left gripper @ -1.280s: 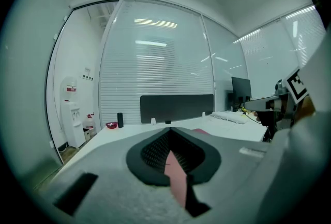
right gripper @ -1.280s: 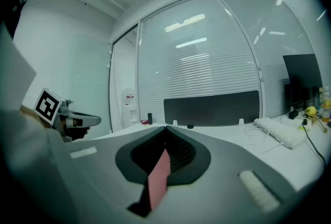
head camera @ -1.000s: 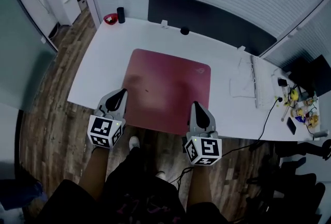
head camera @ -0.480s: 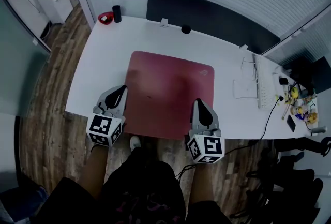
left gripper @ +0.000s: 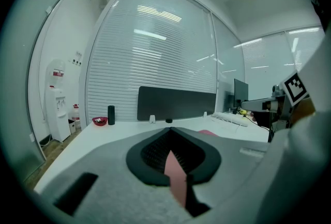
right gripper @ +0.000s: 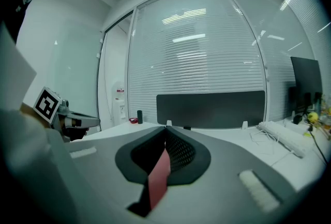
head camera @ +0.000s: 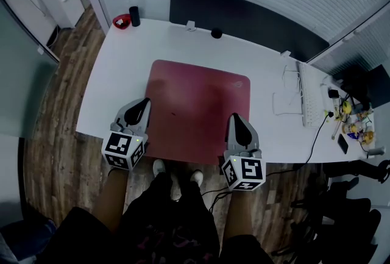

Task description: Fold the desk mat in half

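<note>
Desk mat point(head camera: 198, 104): a red rectangle lying spread open and unfolded on the white counter point(head camera: 122, 67), midway between the counter's left and right ends, with its near edge at the counter's near edge.

Left tool point(head camera: 142, 104): placed at the mat's near-left corner. The left gripper view shows its jaws pressed together on a thin red strip of the mat's edge.

Right tool point(head camera: 236, 117): placed at the mat's near-right corner. The right gripper view shows its jaws likewise closed, with a red strip of the mat pinched between them. Both tools point across the counter toward its far edge.

Other items: a dark partition panel point(head camera: 244, 22) stands along the far edge. A red bowl point(head camera: 121, 21) and a black cylinder point(head camera: 134, 16) sit side by side at the far-left corner. A white keyboard point(head camera: 308, 98) lies toward the right end, well apart from the mat.
</note>
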`<state>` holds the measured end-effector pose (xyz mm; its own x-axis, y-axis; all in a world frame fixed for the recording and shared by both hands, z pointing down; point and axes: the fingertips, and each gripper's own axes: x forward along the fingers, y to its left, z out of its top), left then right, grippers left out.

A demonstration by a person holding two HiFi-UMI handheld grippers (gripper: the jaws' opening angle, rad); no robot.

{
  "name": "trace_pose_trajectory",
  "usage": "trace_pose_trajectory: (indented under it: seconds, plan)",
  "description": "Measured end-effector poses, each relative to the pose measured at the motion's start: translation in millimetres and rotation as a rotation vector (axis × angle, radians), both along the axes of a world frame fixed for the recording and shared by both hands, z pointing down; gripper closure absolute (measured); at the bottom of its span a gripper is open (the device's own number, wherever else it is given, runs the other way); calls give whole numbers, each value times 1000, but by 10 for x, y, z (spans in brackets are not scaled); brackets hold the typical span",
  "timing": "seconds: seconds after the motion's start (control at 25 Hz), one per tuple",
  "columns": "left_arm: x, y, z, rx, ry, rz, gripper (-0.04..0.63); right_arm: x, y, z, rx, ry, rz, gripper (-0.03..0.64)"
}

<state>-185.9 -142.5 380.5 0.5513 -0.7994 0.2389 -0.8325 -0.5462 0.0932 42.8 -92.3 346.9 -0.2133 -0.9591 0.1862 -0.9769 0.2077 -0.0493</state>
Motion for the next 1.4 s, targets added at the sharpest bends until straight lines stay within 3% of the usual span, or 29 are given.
trace_pose_trajectory:
  seconds: [0.6,1.4]
  plan:
    - [439,163,-239,44,-42,-100,595,562,-64,-88,19,-20,-92,620]
    - [527,359,578,-105,-113,-95,595,672,87,766,-145,-79,-96,620]
